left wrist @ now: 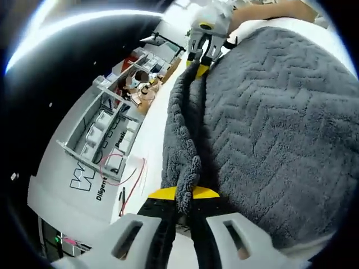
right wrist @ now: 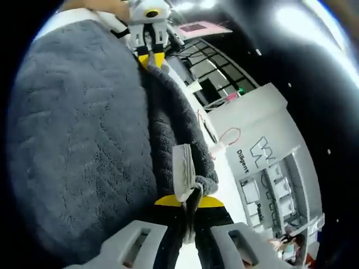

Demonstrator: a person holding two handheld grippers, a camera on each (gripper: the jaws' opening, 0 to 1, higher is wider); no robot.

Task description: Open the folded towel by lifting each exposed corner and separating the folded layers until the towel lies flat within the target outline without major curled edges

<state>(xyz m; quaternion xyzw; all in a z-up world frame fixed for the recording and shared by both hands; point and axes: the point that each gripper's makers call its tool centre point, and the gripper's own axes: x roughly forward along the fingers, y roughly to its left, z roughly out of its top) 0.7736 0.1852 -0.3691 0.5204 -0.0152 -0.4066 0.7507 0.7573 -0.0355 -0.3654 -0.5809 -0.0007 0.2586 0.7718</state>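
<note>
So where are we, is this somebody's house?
Probably not a house: more likely a lab or workshop. There's a white table, grey bins of parts, and a white board with printed lettering beside the grey towel.

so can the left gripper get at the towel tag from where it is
Probably not. The left gripper is shut on the towel edge, and the white tag sits at the far end by the right gripper, which also grips that edge.
</note>
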